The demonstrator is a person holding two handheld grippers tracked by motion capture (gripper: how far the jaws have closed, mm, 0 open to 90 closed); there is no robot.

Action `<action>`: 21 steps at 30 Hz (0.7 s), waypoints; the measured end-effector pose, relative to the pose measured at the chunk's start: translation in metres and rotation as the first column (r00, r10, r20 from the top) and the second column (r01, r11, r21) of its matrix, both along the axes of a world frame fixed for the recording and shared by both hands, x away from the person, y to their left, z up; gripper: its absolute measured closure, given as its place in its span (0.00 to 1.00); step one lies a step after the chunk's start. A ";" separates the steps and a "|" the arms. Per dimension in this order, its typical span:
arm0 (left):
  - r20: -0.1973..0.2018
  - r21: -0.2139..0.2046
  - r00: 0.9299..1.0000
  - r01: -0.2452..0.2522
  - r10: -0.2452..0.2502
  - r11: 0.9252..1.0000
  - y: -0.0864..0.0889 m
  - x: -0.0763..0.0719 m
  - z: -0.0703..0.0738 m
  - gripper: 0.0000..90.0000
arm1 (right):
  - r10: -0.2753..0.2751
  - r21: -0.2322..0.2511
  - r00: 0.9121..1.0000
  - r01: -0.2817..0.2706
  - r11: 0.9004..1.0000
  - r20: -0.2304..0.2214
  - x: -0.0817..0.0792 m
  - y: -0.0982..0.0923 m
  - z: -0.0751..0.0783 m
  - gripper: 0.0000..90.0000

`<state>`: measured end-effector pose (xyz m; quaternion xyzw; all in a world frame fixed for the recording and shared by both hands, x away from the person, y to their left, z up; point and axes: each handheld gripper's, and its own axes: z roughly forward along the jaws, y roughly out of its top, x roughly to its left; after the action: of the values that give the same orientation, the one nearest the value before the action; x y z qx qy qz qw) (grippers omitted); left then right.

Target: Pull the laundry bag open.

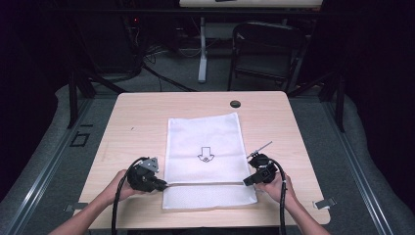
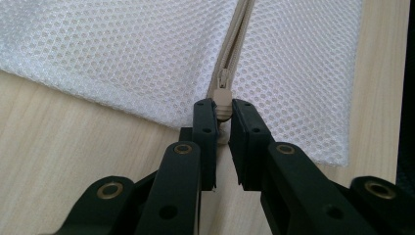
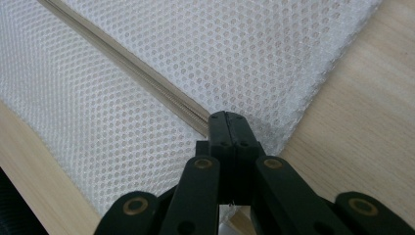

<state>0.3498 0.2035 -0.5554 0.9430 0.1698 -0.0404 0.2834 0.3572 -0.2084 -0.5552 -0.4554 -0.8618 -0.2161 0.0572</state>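
With the mesh bag (image 1: 205, 156) flat mid-worktop (image 1: 137, 112), the left tool (image 2: 223, 113) nips the zip pull (image 2: 222, 100) at the bag's left edge, the right tool (image 3: 228, 128) clamped on its right edge, so I'd draw the pull along the zip (image 3: 122, 63), keeping that anchor taut.

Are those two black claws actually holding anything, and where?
Left gripper pinches the mesh bag's zipper pull; right gripper clamps the bag's edge at the zipper's other end.

Dark chair (image 1: 266, 49) behind wooden table (image 1: 137, 112), grey floor (image 1: 372, 161)
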 end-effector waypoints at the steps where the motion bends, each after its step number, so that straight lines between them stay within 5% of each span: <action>1: -0.001 -0.005 1.000 0.005 -0.005 1.000 0.001 0.000 0.000 0.91 | -0.001 0.001 1.000 0.001 1.000 0.002 0.000 0.000 0.000 1.00; 21: 0.006 0.012 1.000 -0.016 0.016 1.000 0.015 -0.002 -0.001 0.91 | 0.006 -0.006 1.000 -0.006 1.000 -0.001 0.000 -0.001 0.000 1.00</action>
<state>0.3479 0.2183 -0.5561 0.9434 0.1770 -0.0344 0.2783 0.3574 -0.2094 -0.5550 -0.4529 -0.8638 -0.2132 0.0569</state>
